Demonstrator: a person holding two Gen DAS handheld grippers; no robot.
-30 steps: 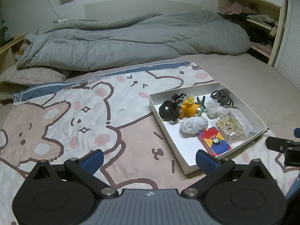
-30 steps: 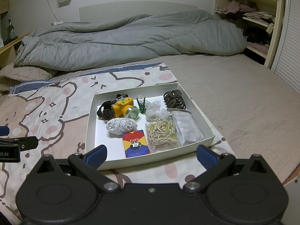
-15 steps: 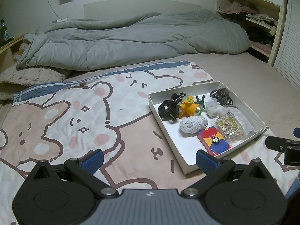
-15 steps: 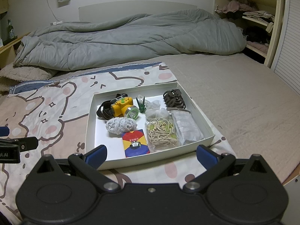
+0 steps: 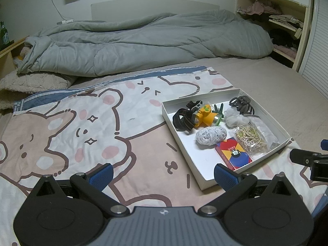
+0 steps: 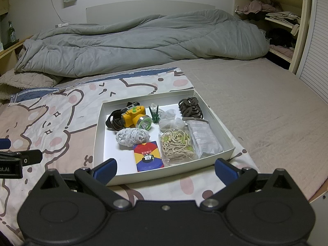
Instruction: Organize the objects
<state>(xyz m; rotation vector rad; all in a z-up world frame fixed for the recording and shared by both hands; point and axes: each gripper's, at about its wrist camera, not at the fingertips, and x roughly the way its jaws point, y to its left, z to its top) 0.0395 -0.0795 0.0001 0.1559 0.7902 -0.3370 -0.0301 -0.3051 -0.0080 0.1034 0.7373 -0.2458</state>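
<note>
Left gripper [image 5: 163, 171]: jaws spread wide, nothing between them; only the cartoon-print cloth [image 5: 86, 127] lies ahead of the gap.
White tray [image 6: 98, 127]: ahead of the right gripper's jaws, its near wall just beyond the tips; ahead and to the right of the left gripper's jaws.
Tray contents, left to right from the right wrist view: yellow headlamp [image 6: 134, 116] with dark strap; white mesh bundle [image 6: 132, 136]; card box [image 6: 148, 158]; green clip [image 6: 154, 113]; clear bag of cords [image 6: 177, 143]; dark hair ties [image 6: 190, 107]; grey sachet [image 6: 203, 137].
Right gripper [image 6: 166, 168]: jaws spread wide, holding nothing.
Status: all small items lie inside the tray; this fits sorting done or items awaiting removal.
Risk 1: items sit touching; a wide jaw closing on one could drag its neighbour.
Risk 2: the tray rests on soft bedding; downward pressure may tilt it and slide contents.
Risk 3: the thin tray wall could buckle if clipped.
</note>
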